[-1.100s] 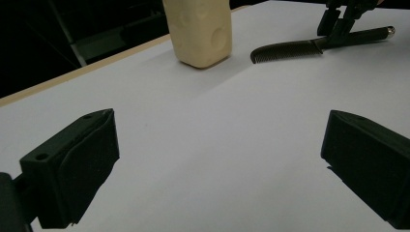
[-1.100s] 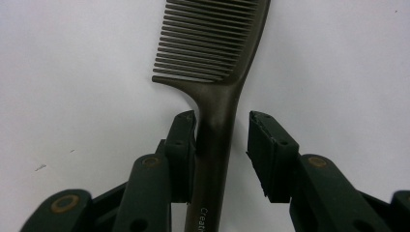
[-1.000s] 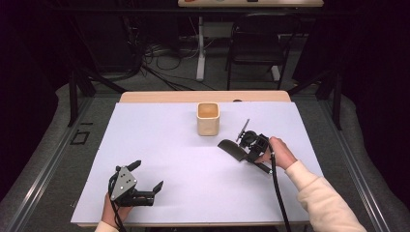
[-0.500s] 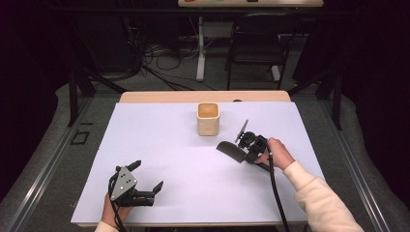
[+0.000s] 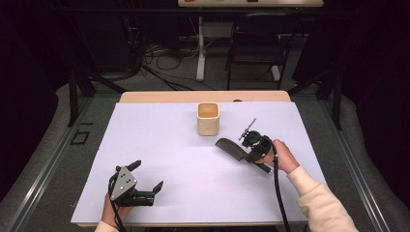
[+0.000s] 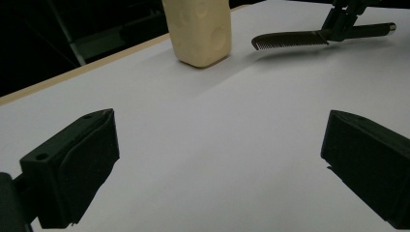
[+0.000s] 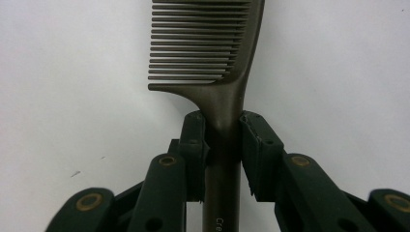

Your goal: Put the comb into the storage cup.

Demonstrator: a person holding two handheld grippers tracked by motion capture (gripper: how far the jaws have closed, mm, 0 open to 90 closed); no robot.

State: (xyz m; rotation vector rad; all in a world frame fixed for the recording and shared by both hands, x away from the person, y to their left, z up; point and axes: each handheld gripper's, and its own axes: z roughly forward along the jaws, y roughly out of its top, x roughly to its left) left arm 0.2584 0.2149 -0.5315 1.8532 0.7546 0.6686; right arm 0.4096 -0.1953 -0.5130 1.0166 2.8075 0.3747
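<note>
Comb (image 7: 212, 53): dark, clamped at the neck where the handle meets the toothed part, between the pads of the right gripper (image 7: 223, 145); teeth point to the left of the right gripper view, handle runs back down between the jaws.
Right gripper: jaws have just been closing, comb between them; both pads now sit against the handle, so it's a grip on the comb.
Comb vs claw: toothed end sticks out forward past the fingertips; handle tail passes through the gripper and pokes out behind it, seen in the high view as a thin rod.
Comb, table position: high view puts the comb (image 5: 231, 149) right of centre on the white table cover (image 5: 159, 145), just in front-right of the cream cup (image 5: 208, 118), near it but apart.
Comb height: left gripper view shows the comb (image 6: 290, 39) roughly level with a shadow under it; touching the cover or just off it, can't tell.
Left gripper (image 5: 145, 186): near the front-left edge of the cover, jaws wide apart, nothing between them, well apart from comb and cup.
Cup: upright, open top, far centre of the cover.
</note>
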